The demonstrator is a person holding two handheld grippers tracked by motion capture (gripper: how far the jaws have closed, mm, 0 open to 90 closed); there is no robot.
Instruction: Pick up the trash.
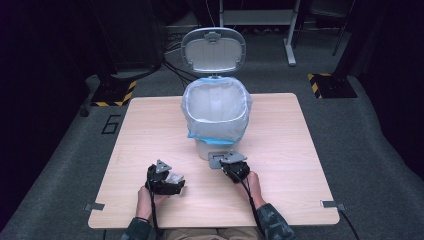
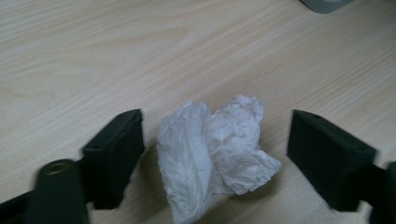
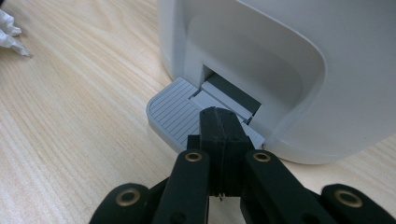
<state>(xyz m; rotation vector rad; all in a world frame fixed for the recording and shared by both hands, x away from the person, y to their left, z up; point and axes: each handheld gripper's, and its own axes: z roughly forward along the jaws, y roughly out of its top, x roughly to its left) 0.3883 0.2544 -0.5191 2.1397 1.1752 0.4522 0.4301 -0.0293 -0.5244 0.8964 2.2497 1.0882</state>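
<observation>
A crumpled white tissue (image 2: 215, 154) lies on the wooden table (image 1: 150, 135), seen small in the high view as a tissue (image 1: 175, 177) at the front left. My left gripper (image 2: 212, 158) straddles it, jaws open, with a gap between each pad and the paper. A white pedal bin (image 1: 216, 112) with a plastic liner stands mid-table, its lid (image 1: 214, 48) raised. My right gripper (image 3: 219, 123) is shut, its joined tips resting on the bin's grey ribbed pedal (image 3: 173, 114). In the high view the right gripper (image 1: 231, 161) sits at the bin's foot.
The bin body (image 3: 289, 65) rises close behind the pedal. Bare table surface spreads to the left and right of the bin. Floor stands with yellow-black hazard tape (image 1: 320, 82) sit beyond the table's far edge.
</observation>
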